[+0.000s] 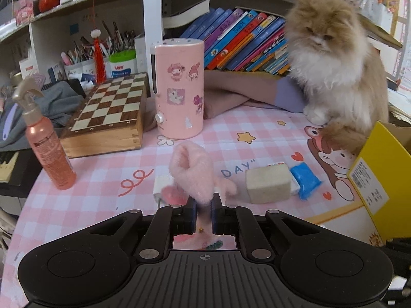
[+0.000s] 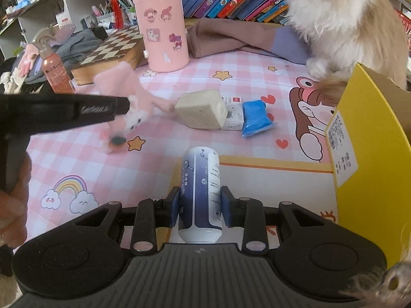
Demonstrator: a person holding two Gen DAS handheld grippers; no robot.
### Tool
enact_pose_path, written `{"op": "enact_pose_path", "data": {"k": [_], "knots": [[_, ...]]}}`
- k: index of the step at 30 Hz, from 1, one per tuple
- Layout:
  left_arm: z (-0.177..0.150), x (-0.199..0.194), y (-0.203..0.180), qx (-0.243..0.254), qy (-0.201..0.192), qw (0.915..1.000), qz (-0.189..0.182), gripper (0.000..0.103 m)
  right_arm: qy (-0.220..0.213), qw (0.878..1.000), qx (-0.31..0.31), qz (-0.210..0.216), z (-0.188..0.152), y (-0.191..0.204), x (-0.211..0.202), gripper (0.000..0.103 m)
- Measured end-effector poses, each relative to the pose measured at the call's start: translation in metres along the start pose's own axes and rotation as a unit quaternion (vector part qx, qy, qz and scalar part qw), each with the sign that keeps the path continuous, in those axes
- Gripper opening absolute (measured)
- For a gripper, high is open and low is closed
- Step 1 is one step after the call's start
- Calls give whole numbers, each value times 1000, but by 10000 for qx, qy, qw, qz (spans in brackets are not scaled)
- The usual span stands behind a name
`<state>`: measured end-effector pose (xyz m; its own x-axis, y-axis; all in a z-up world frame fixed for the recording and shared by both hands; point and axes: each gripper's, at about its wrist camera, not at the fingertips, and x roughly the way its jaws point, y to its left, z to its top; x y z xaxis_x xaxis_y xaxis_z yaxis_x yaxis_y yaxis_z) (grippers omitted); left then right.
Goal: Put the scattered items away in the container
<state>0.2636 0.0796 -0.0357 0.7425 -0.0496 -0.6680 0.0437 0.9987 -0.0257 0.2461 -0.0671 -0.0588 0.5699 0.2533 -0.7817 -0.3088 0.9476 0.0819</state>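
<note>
My left gripper [image 1: 204, 214] is shut on a fluffy pink plush toy [image 1: 194, 172], which hangs lifted off the pink checked mat [image 1: 257, 133]; the right wrist view shows that gripper [image 2: 123, 107] from the side with the pink plush toy [image 2: 133, 95] blurred. My right gripper [image 2: 200, 209] is shut on a blue-and-white bottle [image 2: 201, 187], pads on its sides. On the mat lie a beige sponge block [image 1: 268, 183], a blue packet [image 1: 305, 181] and a small white box [image 2: 232, 115]. The yellow cardboard box [image 2: 372, 159] stands at the right, open at the top.
A fluffy cat [image 1: 336, 61] sits at the mat's back right, beside the yellow box. A pink cylinder with stickers [image 1: 179, 87], a chessboard box [image 1: 110, 113] and a pink spray bottle [image 1: 48, 148] stand at the back left. Slanted books [image 1: 246, 41] and brown cloth [image 1: 231, 95] lie behind.
</note>
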Motion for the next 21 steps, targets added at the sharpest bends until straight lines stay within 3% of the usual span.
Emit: {"op": "enact_pose_path", "data": {"k": [21], "knots": [[-58, -112, -2, 205, -257, 9993, -177, 9, -197, 9997, -111, 49, -54, 20, -77, 31]]}}
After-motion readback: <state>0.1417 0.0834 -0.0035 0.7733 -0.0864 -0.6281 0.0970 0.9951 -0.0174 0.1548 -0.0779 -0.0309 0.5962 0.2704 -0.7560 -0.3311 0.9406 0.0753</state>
